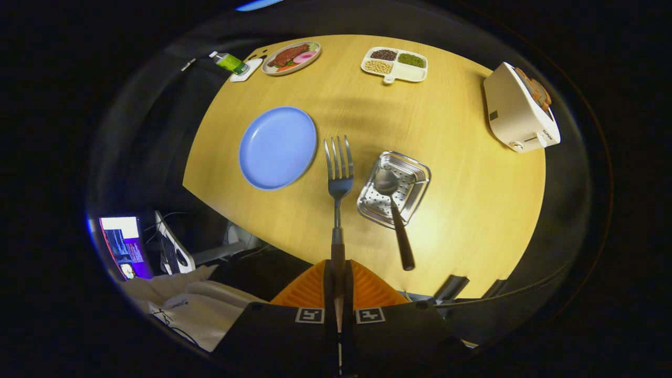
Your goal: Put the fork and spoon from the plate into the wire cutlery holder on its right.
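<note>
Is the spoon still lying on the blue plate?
No, the spoon stands in the wire cutlery holder; the blue plate is bare.

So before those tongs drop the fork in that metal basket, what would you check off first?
1. Fork clamped between both fingers of the tongs: ok.
2. Fork lifted off the blue plate: ok.
3. Spoon already in the wire cutlery holder, handle leaning out: ok.
4. Fork directly over the holder: not ok, it sits between plate and holder.
5. Room left beside the spoon: ok, it seems.
6. Height above the table: cannot tell.
</note>
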